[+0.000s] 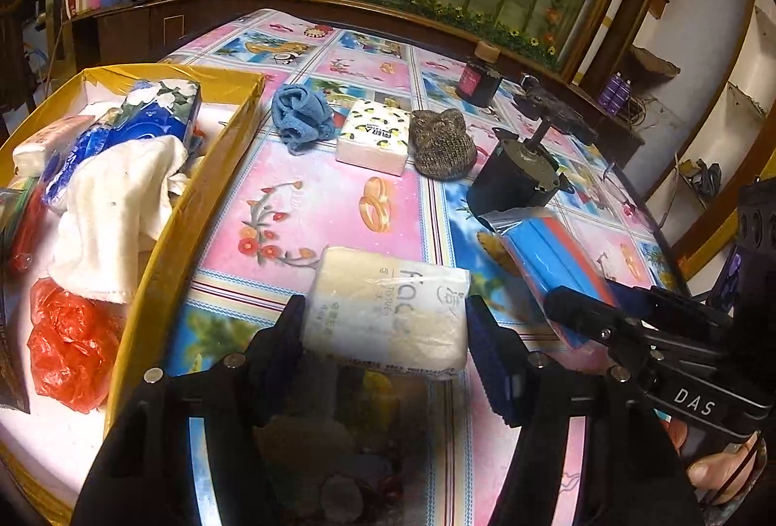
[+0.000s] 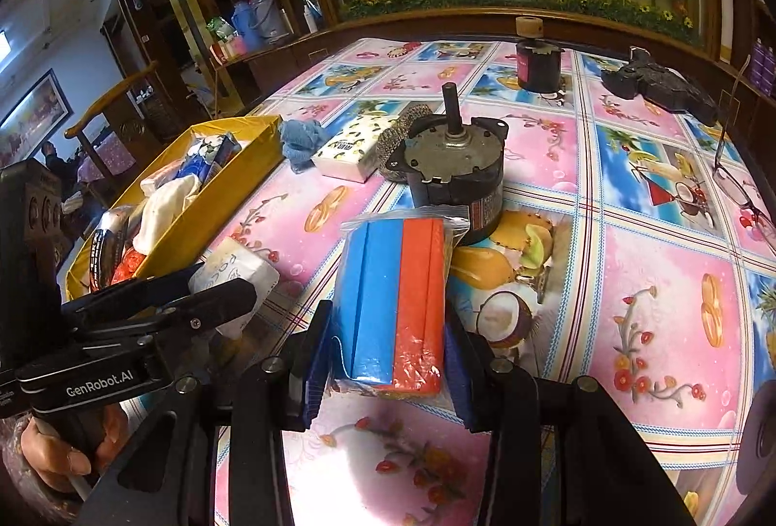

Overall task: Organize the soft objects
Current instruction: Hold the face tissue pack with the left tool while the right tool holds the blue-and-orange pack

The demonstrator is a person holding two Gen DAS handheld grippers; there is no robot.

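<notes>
My left gripper (image 1: 385,327) is shut on a white facial tissue pack (image 1: 388,312), held just above the flowered tablecloth. It also shows in the right wrist view (image 2: 233,273). My right gripper (image 2: 388,356) is shut on a bagged blue and orange sponge pack (image 2: 393,298), which also shows in the left wrist view (image 1: 553,254). A yellow box (image 1: 194,196) at the left holds a white cloth (image 1: 116,205), a blue tissue pack (image 1: 155,113) and a red plastic bag (image 1: 68,341). A blue cloth (image 1: 300,116), a lemon-print tissue pack (image 1: 376,138) and a knitted hat (image 1: 441,145) lie on the table.
A black motor with a shaft (image 2: 453,167) stands just behind the sponge pack. A dark bottle with a cork (image 2: 536,60), a black tool (image 2: 659,84) and glasses (image 2: 742,186) lie further back and right. A wooden cabinet edge (image 1: 339,7) borders the table's far side.
</notes>
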